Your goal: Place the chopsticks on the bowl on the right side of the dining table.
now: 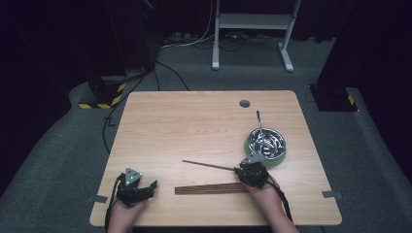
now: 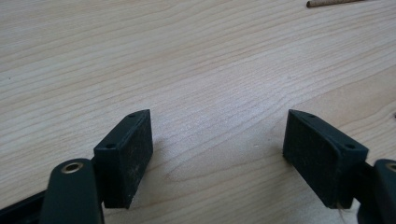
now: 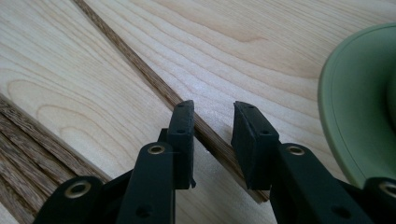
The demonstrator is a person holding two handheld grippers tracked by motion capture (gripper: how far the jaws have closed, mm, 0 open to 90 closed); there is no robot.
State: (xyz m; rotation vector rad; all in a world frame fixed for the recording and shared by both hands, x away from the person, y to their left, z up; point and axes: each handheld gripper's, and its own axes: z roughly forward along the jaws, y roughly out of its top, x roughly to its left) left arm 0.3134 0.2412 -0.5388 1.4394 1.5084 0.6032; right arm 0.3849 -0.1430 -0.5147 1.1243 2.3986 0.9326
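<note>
right hand-held gripper (image 3: 212,140) narrow, straddling near end of single chopstick (image 1: 209,165) | long axis toward far-left | left hand-held gripper (image 2: 217,154) wide, empty, well apart

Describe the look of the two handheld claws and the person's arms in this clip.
Both are matte black two-jaw tools. The left claw and right claw each carry a grey three-cornered plate on top and trail a black cable. Jaw pads are flat rectangular blocks; brass-ringed holes mark the arms. Forearms show no sleeves.

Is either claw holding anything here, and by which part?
Nothing is held. The right claw is open, straddling the near end of a thin brown wooden stick lying on the table; the left claw is open over bare wood.
</note>
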